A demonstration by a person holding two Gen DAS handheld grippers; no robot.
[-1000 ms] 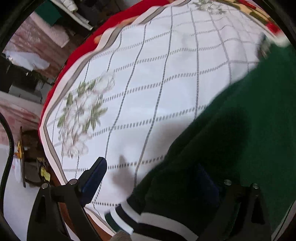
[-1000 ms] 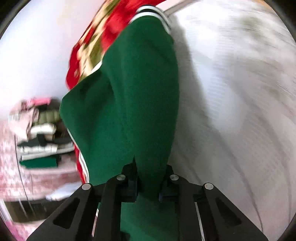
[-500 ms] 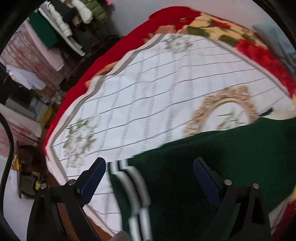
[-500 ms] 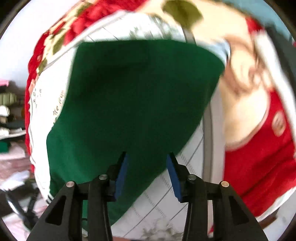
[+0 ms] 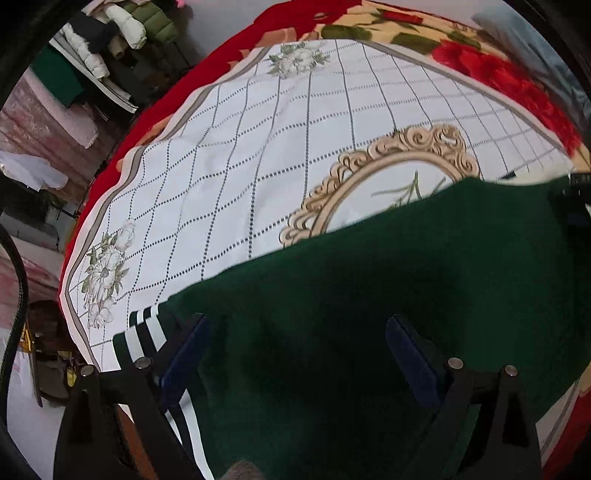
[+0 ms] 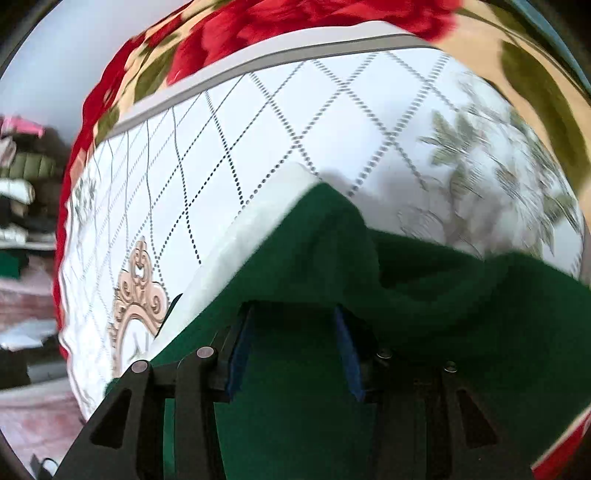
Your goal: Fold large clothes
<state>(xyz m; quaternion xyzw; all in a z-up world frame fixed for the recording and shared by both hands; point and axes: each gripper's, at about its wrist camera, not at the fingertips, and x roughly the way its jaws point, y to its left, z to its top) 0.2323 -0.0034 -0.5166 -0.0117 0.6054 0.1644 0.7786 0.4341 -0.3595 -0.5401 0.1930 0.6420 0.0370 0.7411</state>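
Note:
A dark green garment point(image 5: 369, 295) with white-striped cuffs point(image 5: 144, 328) lies on the white patterned bed cover point(image 5: 240, 147). My left gripper point(image 5: 295, 350) is open above the garment's near edge, its blue pads wide apart. In the right wrist view the same green garment point(image 6: 424, 295) lies bunched with a white lining edge point(image 6: 258, 218) showing. My right gripper point(image 6: 291, 343) is open, its pads apart just over the green cloth.
A red floral blanket point(image 5: 498, 77) lies under the white cover. Stacked clothes point(image 5: 110, 33) sit on shelves at the back left. The bed's edge point(image 5: 74, 295) drops off at the left.
The right gripper has let go of the garment and opened wider. The garment now lies spread flatter across the cover. Both views have swung over the bed.

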